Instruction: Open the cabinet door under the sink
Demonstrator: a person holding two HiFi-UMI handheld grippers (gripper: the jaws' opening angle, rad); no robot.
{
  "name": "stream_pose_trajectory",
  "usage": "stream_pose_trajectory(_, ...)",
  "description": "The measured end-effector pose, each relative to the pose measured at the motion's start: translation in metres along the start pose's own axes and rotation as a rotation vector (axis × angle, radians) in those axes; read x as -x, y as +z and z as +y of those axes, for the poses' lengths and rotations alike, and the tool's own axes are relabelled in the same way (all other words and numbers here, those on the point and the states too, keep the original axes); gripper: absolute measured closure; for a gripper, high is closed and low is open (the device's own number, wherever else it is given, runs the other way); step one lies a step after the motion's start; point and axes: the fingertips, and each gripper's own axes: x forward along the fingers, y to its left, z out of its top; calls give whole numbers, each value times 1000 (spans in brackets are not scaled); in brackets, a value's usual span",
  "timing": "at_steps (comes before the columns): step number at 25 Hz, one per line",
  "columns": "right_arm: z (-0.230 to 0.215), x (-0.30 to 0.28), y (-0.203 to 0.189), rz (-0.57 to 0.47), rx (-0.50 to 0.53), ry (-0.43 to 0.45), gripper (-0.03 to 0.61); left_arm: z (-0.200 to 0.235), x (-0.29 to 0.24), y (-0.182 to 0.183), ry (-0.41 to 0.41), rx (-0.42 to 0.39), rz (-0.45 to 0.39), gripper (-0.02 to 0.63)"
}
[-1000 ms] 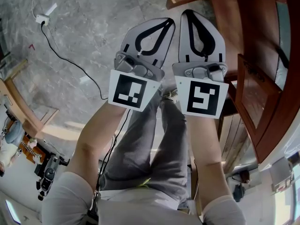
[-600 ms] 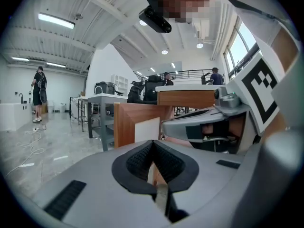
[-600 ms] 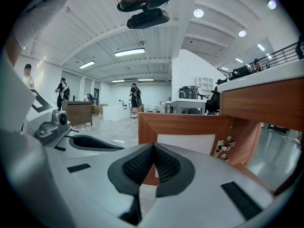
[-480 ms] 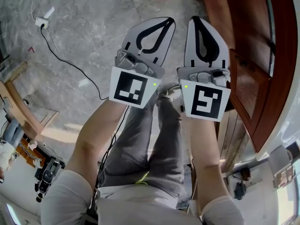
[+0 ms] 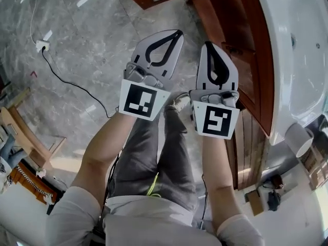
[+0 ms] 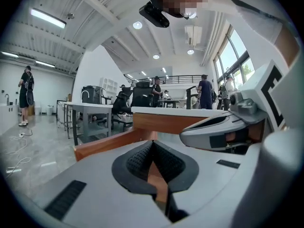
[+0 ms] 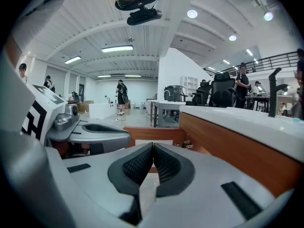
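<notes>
While cable (image 5: pixel 72 81) lies left, cabinet (image 5: pixel 246 60) stands right.

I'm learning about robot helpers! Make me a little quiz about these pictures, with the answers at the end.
1. True or false: the left gripper is holding a sponge.
2. What colour is the sink? A. white B. black C. green
3. Is the right gripper open or shut?
Key: 1 false; 2 A; 3 shut.
</notes>
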Motion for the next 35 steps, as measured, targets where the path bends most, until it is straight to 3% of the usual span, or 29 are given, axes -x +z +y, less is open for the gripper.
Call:
stream_pose_trajectory(7, -50, 73, 54, 0, -26, -106, 546, -48, 10, 98, -75, -50, -36, 597)
stream_pose_trajectory(16, -91, 172, 121, 11, -70, -169, 546, -120, 27, 212, -183, -114, -83, 598)
stream_pose_trajectory(22, -114, 244, 175, -33, -96, -239, 546, -158, 46, 296, -212, -61, -164, 597)
stream_pose_trajectory(35, -166, 376, 249, -136, -129, -370, 546, -229, 88, 413, -271, -77, -229, 598)
